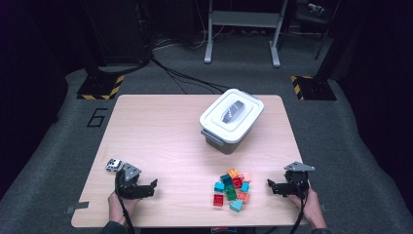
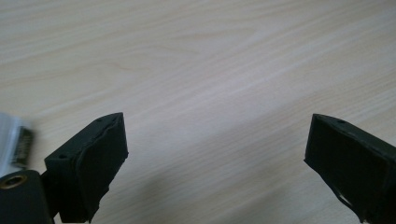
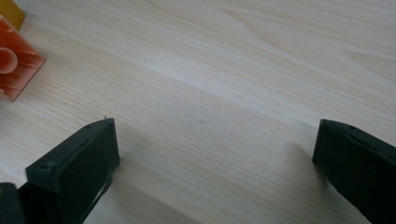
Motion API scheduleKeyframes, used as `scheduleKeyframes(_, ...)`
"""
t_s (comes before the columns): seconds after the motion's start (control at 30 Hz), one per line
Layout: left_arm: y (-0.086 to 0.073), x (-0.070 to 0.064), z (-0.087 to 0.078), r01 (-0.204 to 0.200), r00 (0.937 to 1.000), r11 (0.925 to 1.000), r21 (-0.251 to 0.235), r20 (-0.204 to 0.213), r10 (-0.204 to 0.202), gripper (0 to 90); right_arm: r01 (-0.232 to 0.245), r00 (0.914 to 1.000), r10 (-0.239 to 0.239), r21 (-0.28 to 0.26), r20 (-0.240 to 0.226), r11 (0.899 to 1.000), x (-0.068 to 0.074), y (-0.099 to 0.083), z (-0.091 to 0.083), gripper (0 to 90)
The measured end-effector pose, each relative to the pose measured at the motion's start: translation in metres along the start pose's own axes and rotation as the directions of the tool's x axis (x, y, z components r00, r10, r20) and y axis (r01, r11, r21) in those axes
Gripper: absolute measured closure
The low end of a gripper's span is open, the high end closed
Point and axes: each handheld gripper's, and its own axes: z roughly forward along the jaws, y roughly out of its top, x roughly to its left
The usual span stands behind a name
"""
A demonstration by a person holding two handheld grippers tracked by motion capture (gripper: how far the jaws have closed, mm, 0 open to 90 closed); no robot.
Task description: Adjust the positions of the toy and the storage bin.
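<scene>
Light wooden table (image 1: 160,126), rectangular, seen from the high view with a person's hands at its near edge. Left black two-jaw gripper (image 1: 146,187) low over the near left part of the table, jaws spread wide, nothing between them; bare wood grain between the jaws in the left gripper view (image 2: 215,158). Small white and grey toy car (image 1: 114,165) just beside that gripper, on its far left side, resting on the table; a blurred pale edge of it at the left border of the left gripper view (image 2: 14,142).

Right black two-jaw gripper (image 1: 273,187) low over the near right part of the table, jaws likewise wide apart and empty, pointing toward the middle; bare wood between them in the right gripper view (image 3: 215,154).

Cluster of small plastic building bricks (image 1: 232,189) in red, green, teal, orange and pink lying loose on the table between the two grippers, nearer the right one, apart from both. One orange brick (image 3: 14,63) at the left edge of the right gripper view, hollow underside showing, with a yellow brick corner (image 3: 10,11) just beyond it.

Grey plastic storage box with a white clip-on lid (image 1: 231,119) farther back, right of centre, lid on, well apart from bricks and grippers.
</scene>
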Motion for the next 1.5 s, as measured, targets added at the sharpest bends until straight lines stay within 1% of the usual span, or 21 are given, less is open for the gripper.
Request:
scheduleKeyframes(0.07, -0.001, -0.004, 0.006, -0.014, 0.9999, 0.9998, 0.012, 0.005, 0.013, 5.7, 0.003, 1.0000, -0.003, 0.000, -0.007, 1.000, -0.001, 0.000, 0.000, 0.0)
scheduleKeyframes(0.13, -0.001, -0.006, 0.011, -0.010, 0.9998, 0.9999, 0.011, 0.015, 0.010, 5.9, -0.009, 0.9999, 0.009, 0.003, -0.010, 1.000, 0.001, 0.001, 0.000, 0.0)
scheduleKeyframes(0.17, -0.001, -0.009, 0.015, -0.011, 0.9999, 0.9998, 0.014, 0.012, 0.011, 6.0, 0.005, 1.0000, -0.005, 0.000, -0.008, 1.000, 0.000, 0.001, 0.001, 0.0)
scheduleKeyframes(0.23, 0.000, -0.010, 0.015, -0.011, 0.9997, 0.9999, 0.008, 0.021, 0.010, 6.4, 0.005, 1.0000, -0.005, -0.004, -0.005, 1.000, 0.001, 0.001, 0.001, 0.0)
scheduleKeyframes(0.27, 0.001, -0.011, 0.016, -0.018, 0.9996, 0.9995, 0.026, 0.024, 0.018, 6.7, 0.011, 0.9999, -0.011, -0.006, -0.007, 1.000, 0.001, 0.001, 0.002, 0.0)
scheduleKeyframes(0.37, 0.001, -0.011, 0.017, -0.023, 0.9996, 0.9994, 0.025, 0.017, 0.022, 6.6, 0.002, 1.0000, -0.002, 0.001, -0.007, 1.000, 0.000, 0.002, 0.002, 0.0)
scheduleKeyframes(0.4, 0.002, -0.011, 0.018, -0.026, 0.9994, 0.9988, 0.041, 0.022, 0.025, 6.6, 0.003, 1.0000, -0.003, 0.001, -0.008, 1.000, 0.000, 0.002, 0.002, 0.0)
scheduleKeyframes(0.53, 0.003, -0.011, 0.020, -0.013, 0.9997, 0.9988, 0.047, 0.020, 0.012, 5.7, 0.004, 1.0000, -0.004, 0.005, -0.008, 1.000, 0.001, 0.002, 0.002, 0.0)
scheduleKeyframes(0.67, 0.013, -0.014, 0.019, -0.021, 0.9996, 0.9987, 0.046, 0.018, 0.020, 5.4, 0.001, 1.0000, -0.001, -0.002, -0.004, 1.000, 0.001, 0.003, 0.003, 0.0)
scheduleKeyframes(0.73, 0.024, -0.016, 0.018, -0.034, 0.9991, 0.9984, 0.046, 0.029, 0.033, 5.5, 0.000, 1.0000, 0.000, -0.002, -0.003, 1.000, 0.001, 0.003, 0.003, 0.0)
scheduleKeyframes(0.87, 0.052, -0.023, 0.016, -0.046, 0.9980, 0.9988, 0.018, 0.043, 0.045, 5.6, 0.000, 1.0000, 0.000, -0.004, 0.002, 1.000, 0.001, 0.003, 0.003, 0.0)
scheduleKeyframes(0.93, 0.066, -0.026, 0.015, -0.081, 0.9958, 0.9966, 0.014, 0.045, 0.080, 5.7, -0.006, 1.0000, 0.006, -0.003, 0.001, 1.000, 0.001, 0.003, 0.003, 0.1)
scheduleKeyframes(1.1, 0.100, -0.036, 0.018, -0.108, 0.9925, 0.9938, -0.026, 0.055, 0.110, 6.3, -0.003, 1.0000, 0.003, -0.005, 0.002, 1.000, 0.001, 0.003, 0.003, 0.6)
scheduleKeyframes(1.2, 0.121, -0.039, 0.019, -0.107, 0.9914, 0.9930, -0.051, 0.071, 0.110, 6.4, -0.004, 1.0000, 0.004, -0.005, 0.002, 1.000, 0.001, 0.003, 0.003, 0.7)
scheduleKeyframes(1.23, 0.133, -0.041, 0.021, -0.096, 0.9913, 0.9933, -0.064, 0.084, 0.102, 6.6, -0.008, 1.0000, 0.008, -0.004, 0.002, 1.000, 0.001, 0.003, 0.003, 0.7)
scheduleKeyframes(1.27, 0.133, -0.041, 0.021, -0.096, 0.9913, 0.9933, -0.064, 0.084, 0.102, 6.8, -0.008, 1.0000, 0.008, -0.004, 0.002, 1.000, 0.001, 0.003, 0.003, 0.7)
scheduleKeyframes(1.3, 0.141, -0.043, 0.023, -0.110, 0.9903, 0.9916, -0.069, 0.078, 0.115, 6.8, -0.009, 1.0000, 0.009, -0.005, 0.000, 1.000, 0.001, 0.003, 0.003, 0.7)
scheduleKeyframes(1.37, 0.159, -0.046, 0.027, -0.107, 0.9894, 0.9907, -0.085, 0.090, 0.114, 7.1, -0.006, 1.0000, 0.006, -0.007, 0.002, 1.000, 0.001, 0.003, 0.003, 1.4)
scheduleKeyframes(1.4, 0.166, -0.048, 0.029, -0.107, 0.9895, 0.9902, -0.090, 0.088, 0.115, 7.2, -0.006, 1.0000, 0.006, -0.007, 0.005, 1.000, 0.001, 0.003, 0.002, 1.4)
scheduleKeyframes(1.43, 0.166, -0.048, 0.029, -0.107, 0.9895, 0.9902, -0.090, 0.088, 0.115, 7.2, -0.006, 1.0000, 0.006, -0.007, 0.005, 1.000, 0.001, 0.003, 0.002, 1.4)
scheduleKeyframes(1.5, 0.184, -0.055, 0.034, -0.123, 0.9881, 0.9873, -0.100, 0.081, 0.131, 7.3, -0.004, 1.0000, 0.004, -0.011, 0.008, 1.000, 0.002, 0.003, 0.003, 1.8)
